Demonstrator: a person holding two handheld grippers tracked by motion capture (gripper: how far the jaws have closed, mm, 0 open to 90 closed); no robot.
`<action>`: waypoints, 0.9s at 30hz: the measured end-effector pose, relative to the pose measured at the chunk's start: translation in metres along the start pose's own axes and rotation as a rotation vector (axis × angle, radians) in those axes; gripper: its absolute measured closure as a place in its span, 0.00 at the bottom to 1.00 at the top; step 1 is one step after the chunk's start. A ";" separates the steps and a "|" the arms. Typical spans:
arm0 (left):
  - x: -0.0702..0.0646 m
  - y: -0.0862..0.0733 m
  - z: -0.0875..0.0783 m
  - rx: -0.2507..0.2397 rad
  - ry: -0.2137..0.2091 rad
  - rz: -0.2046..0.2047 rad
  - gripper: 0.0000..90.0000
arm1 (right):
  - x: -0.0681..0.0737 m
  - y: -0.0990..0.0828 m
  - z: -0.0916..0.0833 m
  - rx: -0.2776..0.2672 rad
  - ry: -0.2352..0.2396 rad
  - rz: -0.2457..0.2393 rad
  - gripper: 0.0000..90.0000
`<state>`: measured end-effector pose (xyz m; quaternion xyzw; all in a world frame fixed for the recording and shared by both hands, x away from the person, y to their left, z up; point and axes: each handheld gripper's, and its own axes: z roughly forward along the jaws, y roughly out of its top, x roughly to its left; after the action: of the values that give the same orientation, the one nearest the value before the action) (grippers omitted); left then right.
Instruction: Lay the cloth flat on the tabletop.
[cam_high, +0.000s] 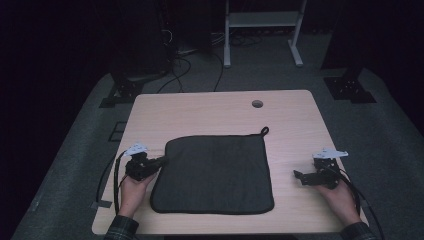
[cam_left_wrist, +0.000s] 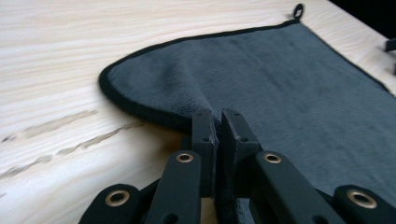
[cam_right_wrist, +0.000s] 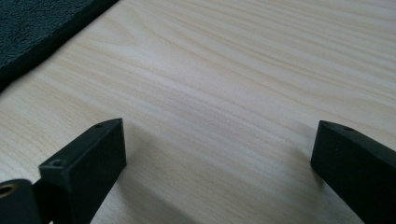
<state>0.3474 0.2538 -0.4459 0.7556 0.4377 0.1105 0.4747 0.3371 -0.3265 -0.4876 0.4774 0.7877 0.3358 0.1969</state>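
Note:
A dark grey towel (cam_high: 215, 172) with black trim and a hanging loop (cam_high: 264, 131) at its far right corner lies spread on the wooden table (cam_high: 220, 112). My left gripper (cam_high: 161, 161) is at the towel's left edge, shut on the hem. In the left gripper view the cloth (cam_left_wrist: 261, 70) rises in a fold into the pinched jaws of that left gripper (cam_left_wrist: 217, 122). My right gripper (cam_high: 300, 177) rests on bare wood right of the towel. Its jaws stand wide apart over the tabletop with nothing between them, and the towel's edge (cam_right_wrist: 42, 28) shows at the upper left.
A round cable hole (cam_high: 257, 104) sits near the table's far edge. Beyond the table stand a white frame (cam_high: 262, 30) and dark stands with cables on the floor. Bare wood surrounds the towel on all sides.

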 end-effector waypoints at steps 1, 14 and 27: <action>-0.002 0.001 0.001 -0.005 -0.011 0.005 0.93 | 0.000 0.000 0.000 0.000 0.000 0.000 0.03; -0.024 0.017 0.024 -0.010 -0.101 0.055 0.93 | 0.000 0.000 0.000 0.000 0.001 0.000 0.03; -0.046 0.029 0.048 0.000 -0.157 0.089 0.93 | 0.000 0.000 0.000 0.000 0.000 0.000 0.03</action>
<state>0.3640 0.1843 -0.4360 0.7805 0.3654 0.0719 0.5022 0.3371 -0.3265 -0.4876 0.4775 0.7877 0.3359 0.1966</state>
